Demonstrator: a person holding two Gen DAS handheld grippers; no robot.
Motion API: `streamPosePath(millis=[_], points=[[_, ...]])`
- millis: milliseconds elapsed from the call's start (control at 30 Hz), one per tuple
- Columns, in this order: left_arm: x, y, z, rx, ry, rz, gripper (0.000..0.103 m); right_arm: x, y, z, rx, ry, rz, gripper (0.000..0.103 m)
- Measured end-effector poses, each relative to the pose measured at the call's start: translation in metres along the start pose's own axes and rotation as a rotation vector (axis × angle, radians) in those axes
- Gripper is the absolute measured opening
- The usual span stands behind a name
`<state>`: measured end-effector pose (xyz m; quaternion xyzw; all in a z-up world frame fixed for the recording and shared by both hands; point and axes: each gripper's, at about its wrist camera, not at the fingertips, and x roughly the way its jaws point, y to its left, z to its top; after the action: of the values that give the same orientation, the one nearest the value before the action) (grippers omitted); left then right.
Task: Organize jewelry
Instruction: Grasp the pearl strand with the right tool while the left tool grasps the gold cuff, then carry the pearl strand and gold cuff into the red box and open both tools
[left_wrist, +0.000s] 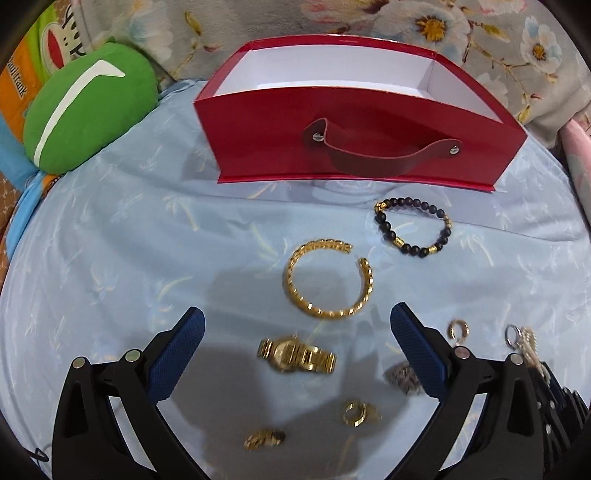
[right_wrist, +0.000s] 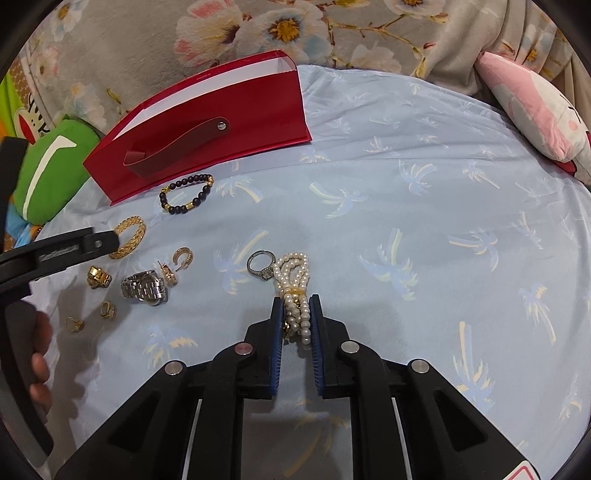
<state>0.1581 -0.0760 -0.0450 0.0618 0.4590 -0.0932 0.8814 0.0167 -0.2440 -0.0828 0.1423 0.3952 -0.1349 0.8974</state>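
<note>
An open red box (left_wrist: 354, 122) with a strap handle stands at the back of the blue sheet; it also shows in the right wrist view (right_wrist: 207, 129). In front of it lie a black bead bracelet (left_wrist: 413, 227), a gold bangle (left_wrist: 328, 282) and a gold watch (left_wrist: 297, 354). My left gripper (left_wrist: 297, 332) is open, low over the watch. My right gripper (right_wrist: 297, 304) is shut on a pearl bracelet (right_wrist: 295, 284), next to a silver ring (right_wrist: 260, 264).
Gold rings and earrings (left_wrist: 360, 411) lie scattered near the watch, and a silver watch (right_wrist: 144, 288) among them. A green cushion (left_wrist: 88, 107) lies at the back left, a pink pillow (right_wrist: 535, 118) at the back right. A floral blanket (right_wrist: 221, 33) runs behind the box.
</note>
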Motion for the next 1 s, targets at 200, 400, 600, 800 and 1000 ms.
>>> streamPosePath(millis=[200,400,600,800,1000], points=[[0.018,-0.007,0.003,0.004,0.014,-0.006,0.093,0.0,0.0,0.0,0.0,0.0,-0.002,0.012],[0.023,-0.012,0.003,0.022,0.011,-0.02,0.076,0.001,0.0,0.001,-0.002,0.0,-0.004,0.012],[0.016,-0.011,0.001,0.01,-0.001,-0.073,0.053,0.001,0.0,0.001,-0.006,-0.001,-0.009,0.013],[-0.006,-0.01,-0.004,-0.001,-0.039,-0.104,0.052,0.001,0.0,0.001,-0.005,-0.002,-0.008,0.012],[-0.045,0.003,-0.011,0.003,-0.105,-0.119,0.052,-0.004,0.001,0.0,-0.006,-0.023,-0.012,0.012]])
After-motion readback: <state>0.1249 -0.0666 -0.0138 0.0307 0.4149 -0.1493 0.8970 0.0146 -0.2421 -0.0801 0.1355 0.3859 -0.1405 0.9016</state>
